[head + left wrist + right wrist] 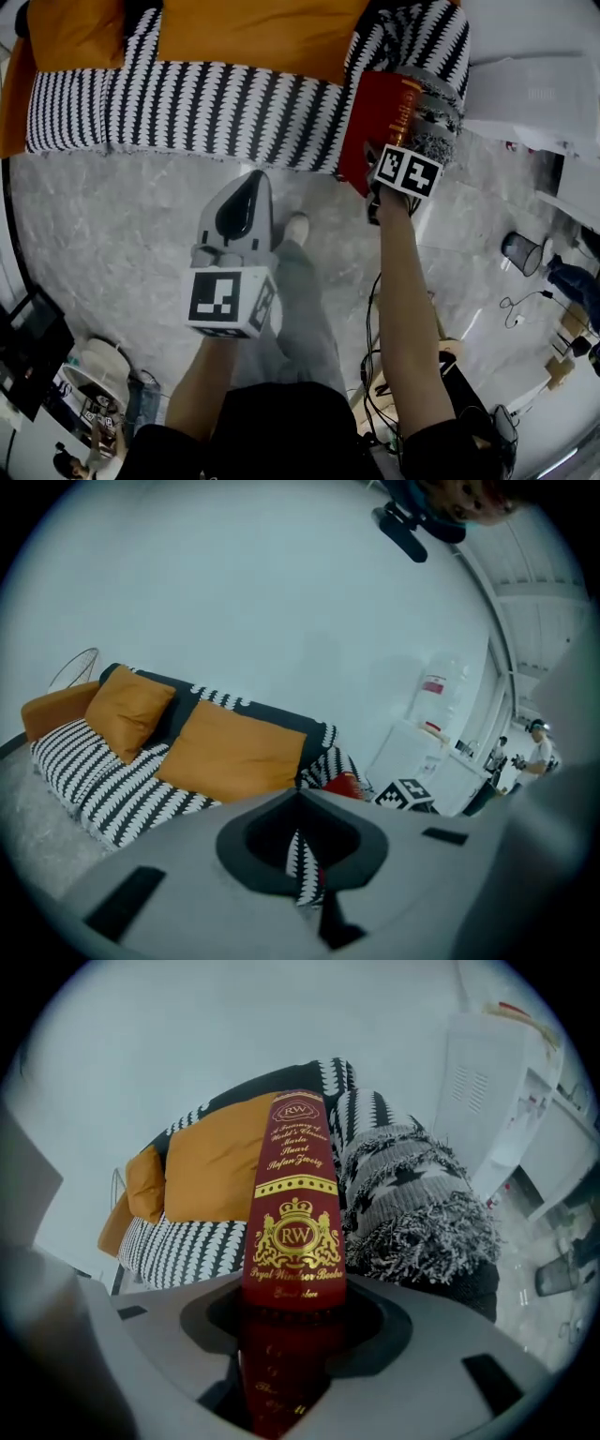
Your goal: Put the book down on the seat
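Note:
A dark red book (378, 122) with gold print on its spine (293, 1206) stands upright in my right gripper (397, 157), which is shut on its lower end (291, 1312). It hangs just in front of the sofa's right armrest, over the seat's front edge. The seat (187, 111) is black-and-white zigzag fabric with orange cushions (253, 33) at the back. My left gripper (249, 184) hangs over the floor in front of the sofa, shut, with nothing in it (300, 797). From it I see the sofa (94, 780) and the red book (343, 786) beyond.
A grey fringed throw (417, 1213) drapes over the right armrest next to the book. The floor (103, 234) is grey marble. A white cabinet (534, 89) stands to the right, with a black wire bin (522, 251) and cables (514, 305) nearby. The person's shoe (295, 228) is below the sofa's front.

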Tool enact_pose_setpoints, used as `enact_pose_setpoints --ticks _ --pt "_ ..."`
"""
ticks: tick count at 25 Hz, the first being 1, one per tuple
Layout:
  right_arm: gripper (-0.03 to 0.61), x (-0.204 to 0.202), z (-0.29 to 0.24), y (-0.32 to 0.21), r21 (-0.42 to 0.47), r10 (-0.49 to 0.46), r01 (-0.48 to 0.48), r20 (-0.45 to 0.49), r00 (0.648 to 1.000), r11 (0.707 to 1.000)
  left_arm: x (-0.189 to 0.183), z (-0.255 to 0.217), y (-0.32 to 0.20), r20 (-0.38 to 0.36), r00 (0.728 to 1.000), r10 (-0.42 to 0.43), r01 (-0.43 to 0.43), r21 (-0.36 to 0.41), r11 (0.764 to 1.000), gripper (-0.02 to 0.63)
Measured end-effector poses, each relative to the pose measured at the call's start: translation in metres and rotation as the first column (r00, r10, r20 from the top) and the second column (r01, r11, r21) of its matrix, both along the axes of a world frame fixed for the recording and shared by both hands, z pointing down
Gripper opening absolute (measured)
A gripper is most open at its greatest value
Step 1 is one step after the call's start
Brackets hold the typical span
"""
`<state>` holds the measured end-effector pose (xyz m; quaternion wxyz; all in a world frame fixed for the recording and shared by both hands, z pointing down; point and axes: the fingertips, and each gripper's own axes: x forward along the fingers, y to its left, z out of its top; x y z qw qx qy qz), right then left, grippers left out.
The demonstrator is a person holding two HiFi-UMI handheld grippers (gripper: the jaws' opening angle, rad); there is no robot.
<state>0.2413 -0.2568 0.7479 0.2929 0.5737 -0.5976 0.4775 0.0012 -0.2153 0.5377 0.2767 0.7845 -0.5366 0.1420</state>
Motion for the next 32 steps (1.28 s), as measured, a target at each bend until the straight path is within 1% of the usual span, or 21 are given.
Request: enact_pose_setpoints --ticks 6,11,14,16,18,20,22,24,27,32 --pt "0.225 -0.002 0.035 -0.014 -0.058 0.011 -0.013 -0.049 0.999 0.998 -0.027 0.028 -0.007 0.005 0.999 -0.04 0.04 -0.039 0.998 0.014" --pt "0.227 0.009 0.056 -0.018 -0.077 0.025 -0.031 -0.073 0.997 0.997 -0.024 0.033 -0.005 0.029 1.0 -0.011 0.012 -0.041 0.999 0.014" --pt "0.233 0.006 0.058 -0.025 -0.066 0.027 -0.032 -0.066 0.997 0.997 -0.028 0.043 0.001 0.012 1.0 -0.009 0.01 -0.078 0.997 0.014" --pt "0.244 0.004 0.062 -0.023 -0.073 0.029 -0.033 -0.061 0.998 0.997 -0.03 0.046 0.006 -0.007 1.0 -0.016 0.016 -0.106 0.994 0.014" --pt "0.296 0.006 0.065 -0.021 -0.081 0.026 -0.032 -0.074 0.997 0.996 -0.03 0.043 0.009 -0.007 1.0 -0.012 0.011 -0.108 0.994 0.014" --pt "0.336 0.011 0.061 -0.023 -0.053 0.029 -0.034 -0.094 0.995 0.998 -0.028 0.04 0.012 -0.004 1.0 -0.002 0.001 -0.103 0.995 0.014" --pt "0.342 0.013 0.052 -0.028 0.002 0.035 -0.035 -0.092 0.995 0.999 -0.03 0.04 0.014 0.001 1.0 0.003 -0.003 -0.103 0.995 0.014" --pt "0.353 0.011 0.045 -0.032 0.04 0.025 -0.022 -0.076 0.997 0.999 -0.034 0.042 0.017 0.008 1.0 -0.004 0.005 -0.106 0.994 0.014" --pt "0.36 0.008 0.037 -0.036 0.06 0.001 0.004 -0.076 0.997 0.998 -0.041 0.044 0.02 0.013 1.0 -0.019 0.02 -0.105 0.994 0.014" --pt "0.36 -0.001 0.022 -0.038 0.075 -0.045 0.051 -0.09 0.995 0.996 -0.041 0.032 0.021 0.014 1.0 -0.008 0.009 -0.084 0.996 0.014"
